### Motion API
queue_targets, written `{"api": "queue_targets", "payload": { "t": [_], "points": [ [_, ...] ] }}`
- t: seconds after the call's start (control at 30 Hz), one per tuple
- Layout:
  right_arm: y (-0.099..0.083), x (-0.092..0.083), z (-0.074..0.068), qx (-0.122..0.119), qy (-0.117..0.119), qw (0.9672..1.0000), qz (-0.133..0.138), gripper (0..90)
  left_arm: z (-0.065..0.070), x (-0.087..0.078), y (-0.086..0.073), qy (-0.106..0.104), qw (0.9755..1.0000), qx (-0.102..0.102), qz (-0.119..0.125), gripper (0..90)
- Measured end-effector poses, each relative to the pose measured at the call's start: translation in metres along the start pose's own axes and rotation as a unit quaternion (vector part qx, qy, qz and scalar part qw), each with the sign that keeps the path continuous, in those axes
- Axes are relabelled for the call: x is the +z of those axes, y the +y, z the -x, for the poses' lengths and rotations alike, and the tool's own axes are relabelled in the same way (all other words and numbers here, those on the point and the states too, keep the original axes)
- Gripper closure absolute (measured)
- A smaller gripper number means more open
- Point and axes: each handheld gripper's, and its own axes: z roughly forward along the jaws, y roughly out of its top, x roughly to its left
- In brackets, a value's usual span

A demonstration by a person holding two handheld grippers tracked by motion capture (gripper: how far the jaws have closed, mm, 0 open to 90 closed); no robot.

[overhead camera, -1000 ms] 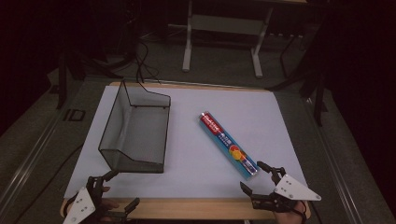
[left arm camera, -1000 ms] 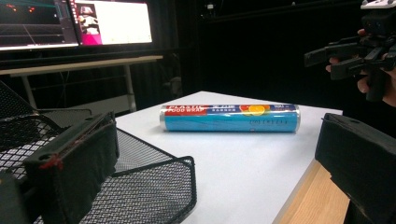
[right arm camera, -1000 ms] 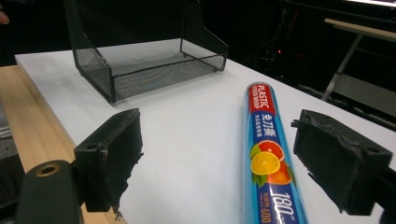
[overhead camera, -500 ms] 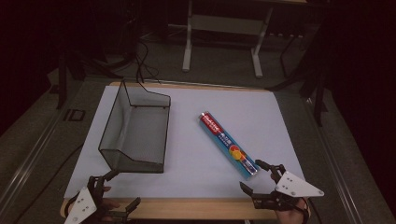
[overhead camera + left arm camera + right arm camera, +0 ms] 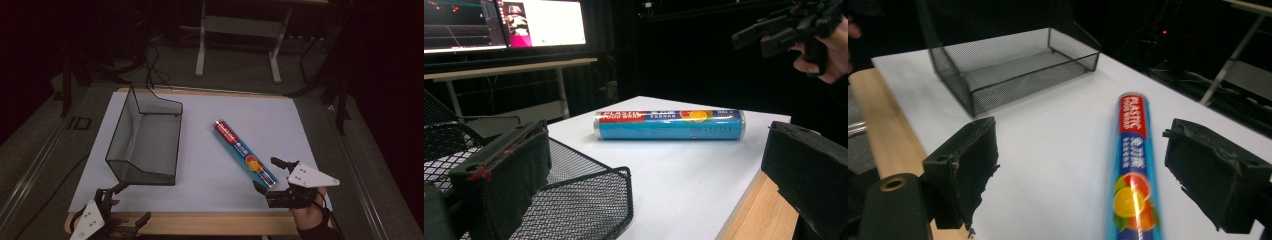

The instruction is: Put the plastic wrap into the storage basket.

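**Wrap roll not yet picked up**

White table sheet (image 5: 300, 130) bears the plastic wrap roll (image 5: 245, 152), lying flat beside the empty mesh tray (image 5: 145, 145). Right gripper (image 5: 265, 175), jaws just opening, closes in on its near end; left gripper (image 5: 122, 202) gapes idle. Grasping and loading remain

A wire basket (image 5: 145, 142) sits left on the surface (image 5: 210, 195), a roll of food wrap (image 5: 245, 152) lying to its right — the right tongs (image 5: 265, 175) at the roll's near end, the left tongs (image 5: 122, 205) before the basket.
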Motion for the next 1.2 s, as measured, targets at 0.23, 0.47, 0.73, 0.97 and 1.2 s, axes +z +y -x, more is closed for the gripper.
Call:
{"api": "queue_targets", "payload": {
  "t": [0.23, 0.47, 0.73, 0.97, 1.2],
  "points": [
    [0.019, 0.014, 0.018, 0.001, -0.027, 0.9991, -0.033, 13.1, 0.000, 0.000, 0.000, -0.002, 1.0000, 0.001, 0.000, 0.2],
    [0.025, 0.029, 0.029, 0.013, -0.030, 0.9976, -0.060, 10.6, 0.000, 0.000, 0.000, -0.003, 1.0000, 0.001, -0.001, 0.2],
    [0.027, 0.060, 0.045, 0.052, -0.017, 0.9916, -0.117, 9.1, 0.001, 0.000, 0.000, -0.005, 1.0000, 0.001, -0.003, 0.2],
    [0.030, 0.082, 0.054, 0.055, -0.015, 0.9879, -0.144, 9.1, 0.000, 0.000, 0.000, -0.007, 1.0000, -0.001, -0.002, 0.2],
    [0.024, 0.113, 0.066, 0.074, -0.019, 0.9739, -0.214, 8.8, 0.001, 0.000, 0.000, -0.007, 1.0000, -0.002, -0.001, 0.2]
  ]
}}
